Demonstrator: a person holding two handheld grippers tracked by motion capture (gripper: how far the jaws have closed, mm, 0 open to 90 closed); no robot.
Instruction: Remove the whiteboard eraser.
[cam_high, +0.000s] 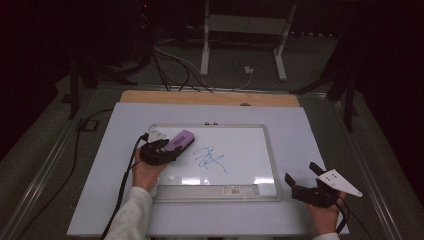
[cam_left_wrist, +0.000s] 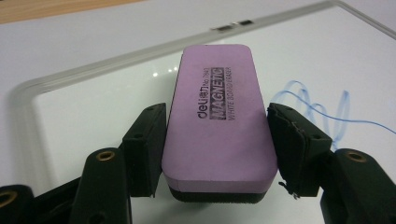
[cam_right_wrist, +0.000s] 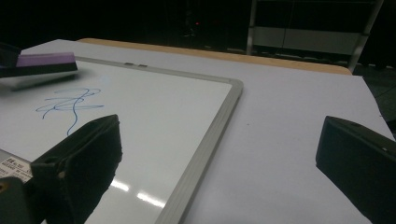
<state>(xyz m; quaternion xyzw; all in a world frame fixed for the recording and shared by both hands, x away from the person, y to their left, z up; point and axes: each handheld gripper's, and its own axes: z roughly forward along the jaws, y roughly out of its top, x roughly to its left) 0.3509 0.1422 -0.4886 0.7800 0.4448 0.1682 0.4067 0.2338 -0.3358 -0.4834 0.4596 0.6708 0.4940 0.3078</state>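
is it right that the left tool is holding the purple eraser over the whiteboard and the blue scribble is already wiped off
Not quite. The left tool does hold the purple eraser over the whiteboard, but the blue scribble is not wiped off; the high view shows it intact beside the eraser.

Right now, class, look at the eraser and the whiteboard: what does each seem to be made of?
Eraser: matte lilac top with printed lettering, probably plastic or foam; the dark underside looks like felt, though that is hard to tell. Whiteboard: glossy white surface reflecting lights, likely coated; its pale rounded frame looks like plastic or metal.
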